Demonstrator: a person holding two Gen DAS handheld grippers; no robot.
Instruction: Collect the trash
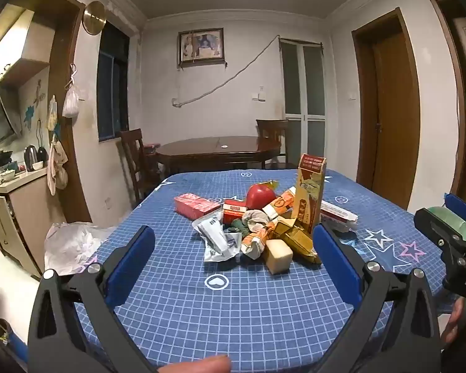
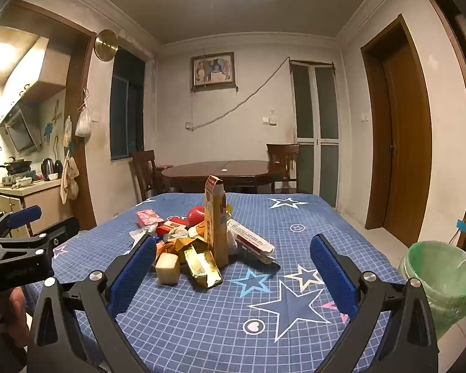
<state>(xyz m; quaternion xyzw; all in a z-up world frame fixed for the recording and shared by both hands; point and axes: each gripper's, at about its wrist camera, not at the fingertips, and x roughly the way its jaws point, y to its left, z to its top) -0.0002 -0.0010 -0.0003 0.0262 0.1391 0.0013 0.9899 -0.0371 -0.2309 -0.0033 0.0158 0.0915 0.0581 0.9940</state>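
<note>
Worktop (image 1: 264, 310): blue grid cloth with stars, filling the lower frame.
Bin (image 2: 444, 283): green-lined, lower right of the right wrist view.
Trash pile (image 1: 258, 230): centre of the worktop; crumpled wrappers and flattened cartons.
Tall carton (image 1: 310, 195): yellow, upright.
Red ball (image 1: 259, 195): behind the wrappers.
Left tool (image 1: 233, 258): spread wide, empty.
Right tool (image 2: 233, 267): spread wide, empty.

bin (image 2: 444, 283) cut off, box print unreadable
</note>
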